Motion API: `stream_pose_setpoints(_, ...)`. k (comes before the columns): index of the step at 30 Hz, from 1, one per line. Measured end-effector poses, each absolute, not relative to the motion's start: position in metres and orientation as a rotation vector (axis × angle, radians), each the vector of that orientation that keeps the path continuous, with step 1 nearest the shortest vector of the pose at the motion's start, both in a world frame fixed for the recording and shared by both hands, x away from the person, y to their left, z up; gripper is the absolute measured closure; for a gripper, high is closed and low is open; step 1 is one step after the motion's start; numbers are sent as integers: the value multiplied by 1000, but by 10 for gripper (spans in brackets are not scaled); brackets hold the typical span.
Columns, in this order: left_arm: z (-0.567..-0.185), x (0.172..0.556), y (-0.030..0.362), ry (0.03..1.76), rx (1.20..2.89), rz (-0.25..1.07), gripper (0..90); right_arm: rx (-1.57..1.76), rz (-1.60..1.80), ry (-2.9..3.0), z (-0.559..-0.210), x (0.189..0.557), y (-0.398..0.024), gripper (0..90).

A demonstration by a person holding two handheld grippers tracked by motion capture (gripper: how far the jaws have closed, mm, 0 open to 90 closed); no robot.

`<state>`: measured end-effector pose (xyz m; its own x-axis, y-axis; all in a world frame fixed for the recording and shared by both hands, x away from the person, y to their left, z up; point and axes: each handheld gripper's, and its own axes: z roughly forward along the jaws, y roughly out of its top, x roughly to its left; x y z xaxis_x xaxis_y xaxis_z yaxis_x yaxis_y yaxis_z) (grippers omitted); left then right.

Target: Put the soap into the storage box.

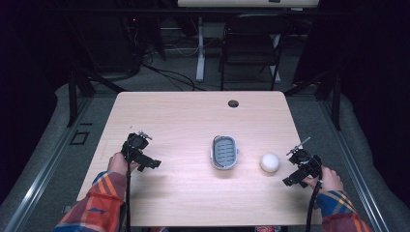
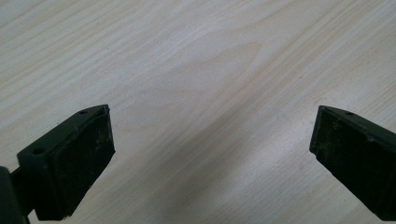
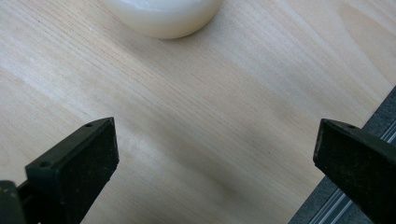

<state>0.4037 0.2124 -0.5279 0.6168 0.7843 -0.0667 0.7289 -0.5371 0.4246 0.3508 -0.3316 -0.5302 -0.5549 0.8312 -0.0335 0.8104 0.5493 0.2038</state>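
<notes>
A grey soap dish (image 1: 225, 152) with a slotted blue insert sits near the middle of the wooden table (image 1: 193, 121). To its right lies a round white soap bar (image 1: 270, 163), whose lower rim (image 3: 163, 18) appears at the top of the right gripper view. My left gripper (image 1: 151, 164) hovers at the table's left side, jaws wide apart over bare wood (image 2: 210, 140), nothing between them. Near the right edge, just right of the soap, my right gripper (image 1: 290, 181) is open and empty (image 3: 215, 154).
A cable hole (image 1: 233, 103) lies near the table's far edge. Beyond the table stand a black folding chair (image 1: 251, 46) and a white desk leg (image 1: 200, 48) with cables on the floor. The table's right edge and a metal rail (image 3: 336, 200) are close to my right gripper.
</notes>
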Motion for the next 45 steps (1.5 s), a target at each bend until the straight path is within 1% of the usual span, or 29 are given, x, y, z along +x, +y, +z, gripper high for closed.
stream_pose_setpoints(11, -528, 402, 213, 1204, 2429, 179, 0, 1371, 249, 2666, -525, 352, -327, 0)
stream_pose_setpoints(13, -528, 403, 212, 1202, 2436, 179, 0, 1388, 306, 2641, -526, 352, -324, 0)
stream_pose_setpoints(14, -528, 403, 210, 1199, 2433, 177, 0, 1321, 191, 2718, -520, 356, -325, 0)
stream_pose_setpoints(15, -528, 403, 210, 1199, 2433, 177, 0, 1321, 191, 2718, -520, 356, -325, 0)
stream_pose_setpoints(21, -528, 403, 210, 1197, 2440, 168, 0, 1381, 327, 2648, -524, 356, -318, 0)
stream_pose_setpoints(22, -528, 403, 211, 1197, 2438, 173, 0, 1314, 228, 2706, -518, 361, -316, 0)
stream_pose_setpoints(23, -528, 403, 211, 1197, 2438, 173, 0, 1314, 228, 2706, -518, 361, -316, 0)
stream_pose_setpoints(24, -528, 403, 211, 1196, 2443, 170, 0, 1346, 296, 2668, -521, 360, -314, 0)
stream_pose_setpoints(28, -529, 404, 210, 1186, 2450, 172, 0, 1331, 312, 2666, -519, 366, -306, 0)
stream_pose_setpoints(33, -529, 404, 210, 1188, 2450, 170, 0, 1318, 313, 2671, -518, 371, -301, 0)
stream_pose_setpoints(35, -529, 404, 210, 1192, 2446, 169, 0, 1274, 239, 2715, -513, 375, -301, 0)
stream_pose_setpoints(36, -529, 404, 210, 1188, 2450, 167, 0, 1321, 325, 2675, -517, 374, -299, 0)
stream_pose_setpoints(37, -529, 404, 210, 1187, 2449, 167, 0, 1293, 274, 2700, -515, 376, -299, 0)
stream_pose_setpoints(38, -529, 405, 210, 1187, 2451, 167, 0, 1317, 313, 2679, -517, 376, -298, 0)
stream_pose_setpoints(45, -529, 404, 207, 1185, 2453, 164, 0, 1290, 291, 2709, -516, 386, -288, 0)
